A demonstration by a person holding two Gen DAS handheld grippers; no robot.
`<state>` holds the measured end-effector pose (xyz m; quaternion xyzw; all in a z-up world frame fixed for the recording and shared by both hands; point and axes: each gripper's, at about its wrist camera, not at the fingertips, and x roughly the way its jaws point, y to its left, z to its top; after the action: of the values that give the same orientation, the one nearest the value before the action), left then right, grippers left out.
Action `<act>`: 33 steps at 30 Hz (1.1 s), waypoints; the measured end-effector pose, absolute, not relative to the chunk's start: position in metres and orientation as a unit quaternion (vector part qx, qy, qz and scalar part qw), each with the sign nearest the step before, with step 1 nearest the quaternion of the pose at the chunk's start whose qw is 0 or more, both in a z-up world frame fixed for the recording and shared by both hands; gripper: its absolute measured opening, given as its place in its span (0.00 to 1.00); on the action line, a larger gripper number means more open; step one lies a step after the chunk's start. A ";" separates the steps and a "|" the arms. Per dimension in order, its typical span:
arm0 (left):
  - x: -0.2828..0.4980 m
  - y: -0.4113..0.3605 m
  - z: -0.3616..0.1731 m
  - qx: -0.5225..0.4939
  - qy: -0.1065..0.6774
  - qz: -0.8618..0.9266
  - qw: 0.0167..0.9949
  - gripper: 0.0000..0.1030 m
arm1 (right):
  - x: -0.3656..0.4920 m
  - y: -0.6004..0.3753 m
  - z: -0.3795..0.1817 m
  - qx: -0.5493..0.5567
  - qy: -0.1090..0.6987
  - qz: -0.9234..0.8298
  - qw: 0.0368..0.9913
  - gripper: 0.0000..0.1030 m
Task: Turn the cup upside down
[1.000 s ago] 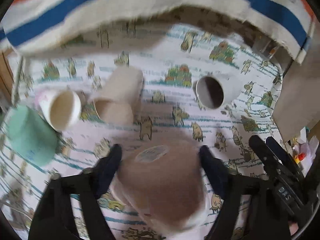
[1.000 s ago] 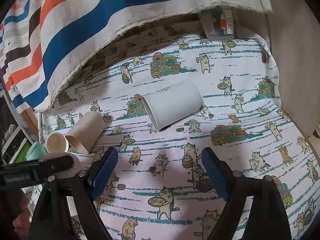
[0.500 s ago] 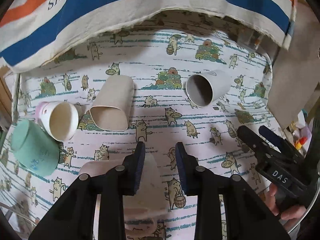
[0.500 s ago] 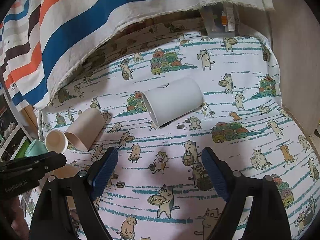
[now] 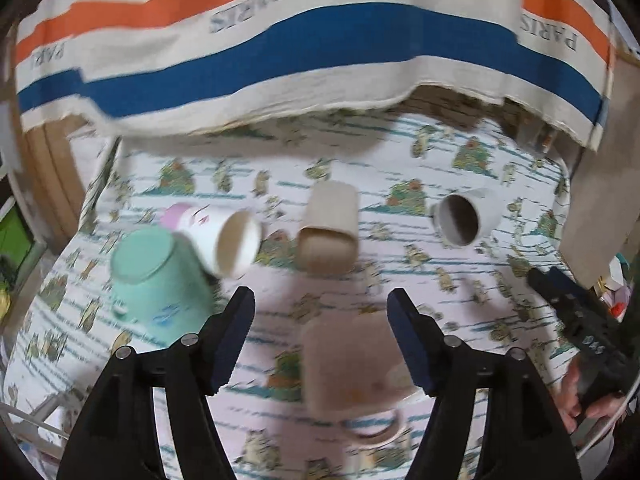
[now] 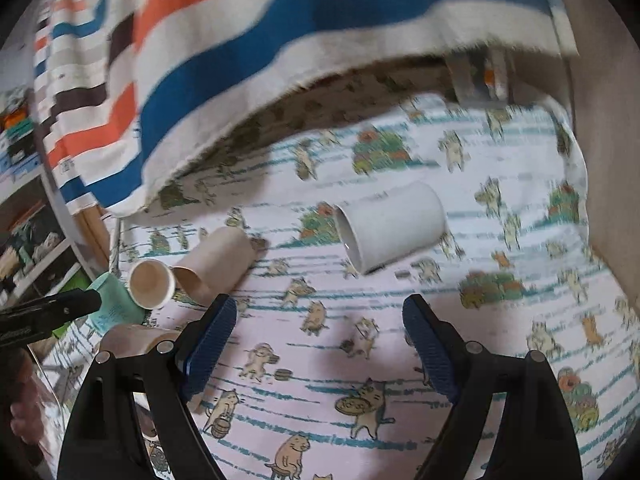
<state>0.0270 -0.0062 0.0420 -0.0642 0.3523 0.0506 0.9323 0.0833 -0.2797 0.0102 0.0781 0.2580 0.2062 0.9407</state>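
A beige mug [image 5: 352, 368] with a handle stands upside down on the cat-print cloth, just below and between my left gripper's [image 5: 322, 312] open fingers, not held. It also shows in the right wrist view [image 6: 132, 340], partly hidden behind a finger. My right gripper [image 6: 320, 320] is open and empty above the cloth. A white cup [image 6: 390, 226] lies on its side ahead of it and also shows in the left wrist view [image 5: 466, 220].
A tan cup [image 5: 330, 228] and a white-and-pink cup [image 5: 224, 236] lie on their sides. A mint cup [image 5: 156, 284] stands upside down at the left. A striped cloth [image 5: 320, 52] hangs over the back. A wall panel [image 6: 608, 140] stands on the right.
My left gripper has let go of the beige mug, opened wide and pulled back and up. The mug now stands upside down on the cloth. My right gripper stays open, drifting slightly.
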 end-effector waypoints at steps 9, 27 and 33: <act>0.013 0.026 0.012 -0.113 0.367 0.046 0.922 0.66 | 0.053 -0.221 0.040 0.007 0.262 0.289 0.921 0.51; 0.017 0.047 -0.015 -0.156 0.403 -0.002 0.902 0.42 | 0.048 -0.150 0.013 -0.090 0.304 0.284 0.905 0.29; 0.017 0.025 0.001 -0.127 0.383 -0.005 0.915 0.28 | 0.047 -0.160 0.014 -0.084 0.310 0.281 0.905 0.29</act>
<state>0.0171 0.0251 0.0013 -0.1266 0.3826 -0.0051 0.9152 0.0474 -0.1602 0.0138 -0.0839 0.3096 0.2810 0.9045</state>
